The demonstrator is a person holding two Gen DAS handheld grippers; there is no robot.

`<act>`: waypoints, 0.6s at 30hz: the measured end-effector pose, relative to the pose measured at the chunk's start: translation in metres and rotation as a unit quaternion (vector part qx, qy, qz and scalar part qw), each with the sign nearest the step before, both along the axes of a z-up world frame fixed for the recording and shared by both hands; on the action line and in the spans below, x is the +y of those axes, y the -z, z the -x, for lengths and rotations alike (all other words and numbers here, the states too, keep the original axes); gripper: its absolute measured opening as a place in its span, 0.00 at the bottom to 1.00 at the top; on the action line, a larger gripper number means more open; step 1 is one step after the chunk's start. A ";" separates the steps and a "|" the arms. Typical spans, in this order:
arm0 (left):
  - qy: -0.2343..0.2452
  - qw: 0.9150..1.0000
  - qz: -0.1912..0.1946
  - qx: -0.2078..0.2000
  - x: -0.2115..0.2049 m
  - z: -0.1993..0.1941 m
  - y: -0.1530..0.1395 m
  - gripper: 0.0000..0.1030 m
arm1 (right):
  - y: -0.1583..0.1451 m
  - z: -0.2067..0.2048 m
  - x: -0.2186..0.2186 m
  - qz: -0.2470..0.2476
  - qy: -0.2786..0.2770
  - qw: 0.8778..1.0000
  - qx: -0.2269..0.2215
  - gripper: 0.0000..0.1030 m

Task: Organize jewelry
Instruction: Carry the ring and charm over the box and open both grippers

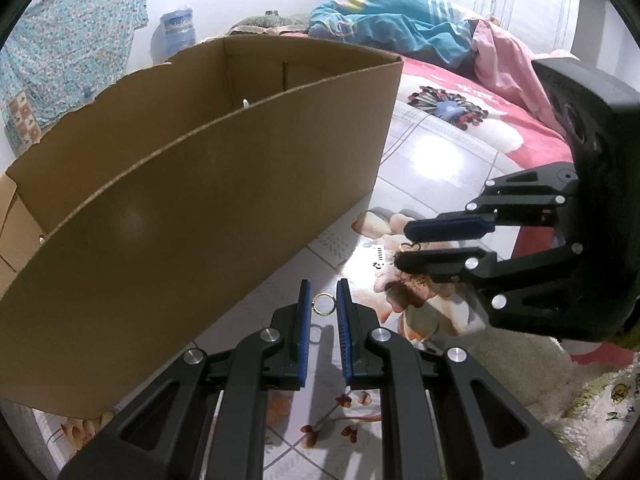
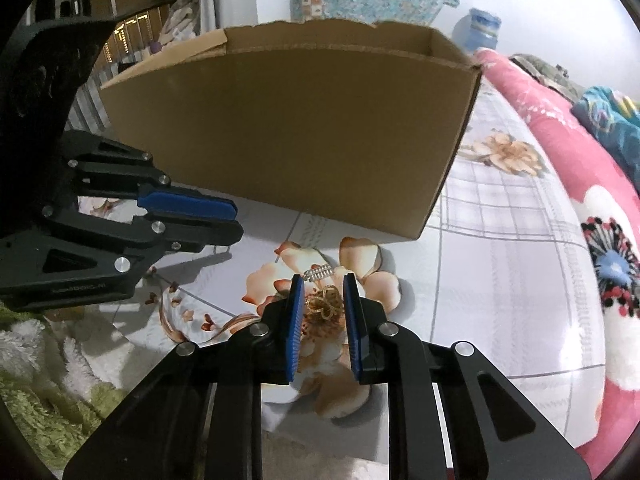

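A small gold ring [image 1: 323, 304] lies on the flowered sheet between the fingertips of my left gripper [image 1: 323, 286], which is open around it. A gold filigree ornament [image 2: 325, 303] lies between the blue pads of my right gripper [image 2: 323, 283], also open, not pinching it. A small silver barred piece [image 2: 319, 271] lies just beyond it. The open cardboard box [image 1: 224, 184] stands right behind both; it also shows in the right wrist view [image 2: 304, 120]. The right gripper appears in the left wrist view [image 1: 404, 244], the left gripper in the right wrist view [image 2: 236, 220].
The bed has a pale checked sheet with flowers [image 2: 500, 264], a pink blanket [image 2: 560, 128] and a blue cloth [image 1: 384, 20] behind. A fluffy white and green towel [image 2: 36, 368] lies at the near edge. A water jug [image 1: 178, 28] stands by the wall.
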State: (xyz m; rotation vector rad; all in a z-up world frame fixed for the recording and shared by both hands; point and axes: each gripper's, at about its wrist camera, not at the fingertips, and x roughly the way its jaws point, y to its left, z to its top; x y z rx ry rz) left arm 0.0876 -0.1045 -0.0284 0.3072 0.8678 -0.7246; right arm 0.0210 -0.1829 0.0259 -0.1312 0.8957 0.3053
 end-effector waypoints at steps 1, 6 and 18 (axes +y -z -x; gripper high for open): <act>0.002 1.000 0.001 -0.004 0.000 0.002 -0.003 0.12 | -0.004 0.002 0.000 0.001 0.002 1.000 -0.005 0.17; 0.006 1.000 0.021 -0.011 0.007 0.007 -0.017 0.12 | -0.018 0.008 -0.003 -0.008 0.009 0.999 -0.032 0.17; 0.004 0.994 0.079 -0.078 0.024 0.009 -0.087 0.12 | -0.059 -0.012 0.001 -0.040 0.003 0.993 -0.110 0.17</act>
